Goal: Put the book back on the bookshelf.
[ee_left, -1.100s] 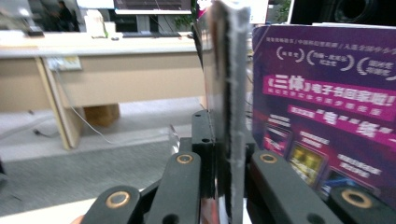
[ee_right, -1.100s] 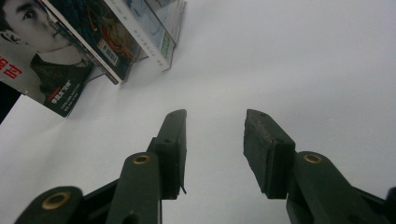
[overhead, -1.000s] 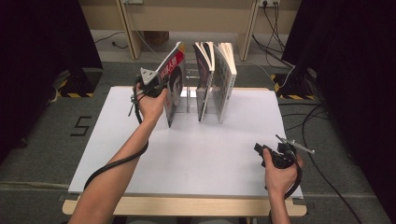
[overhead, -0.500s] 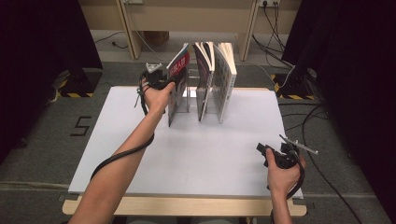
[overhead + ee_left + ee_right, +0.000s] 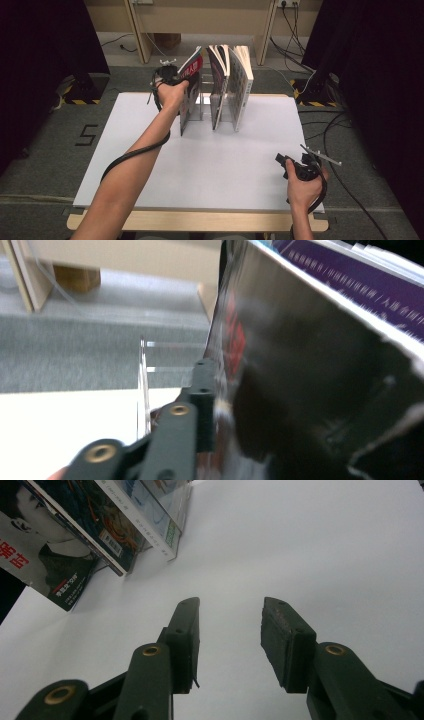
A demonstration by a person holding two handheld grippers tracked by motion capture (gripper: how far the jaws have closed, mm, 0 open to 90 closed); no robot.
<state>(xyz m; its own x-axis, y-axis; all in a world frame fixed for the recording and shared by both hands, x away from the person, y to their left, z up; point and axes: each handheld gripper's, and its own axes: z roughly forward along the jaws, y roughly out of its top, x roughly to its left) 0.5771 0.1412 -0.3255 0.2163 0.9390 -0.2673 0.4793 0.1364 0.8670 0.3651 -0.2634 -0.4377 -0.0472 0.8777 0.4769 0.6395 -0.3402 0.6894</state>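
Claw status, L (image 5: 167, 75): positioned at the top edge of the leftmost magazine (image 5: 189, 97), far-left area of the counter (image 5: 225, 170). Jaws have just been closing, with the cover between them. In the left gripper view one jaw lies against the glossy red/black cover; the other jaw is hidden behind the mag, so you cannot tell whether the grip is clenched or only closing in.

Claw status, R (image 5: 227, 625): released, nothing between the jaws, parked low over the bare counter at the near-right, well apart from the books.

Item location: the mag stands on its lower edge in the left slot of the clear rack (image 5: 142, 385), top leaning left toward your hand. Two other magazines (image 5: 232, 85) stand in the slots to its right, fanned open at the top.

Step in hand (est.): seating or straightening the leftmost mag in its slot.

Next move, reqs:
1. Confirm both pads bear on the cover before you steer it.
2. Tip the top edge toward upright and keep the lower edge inside the slot.
3. Avoid side force on the rack; it looks light and prob. slides.
4. Release only once the mag rests against the divider.
5. Keep the R claw clear unless the rack needs bracing.
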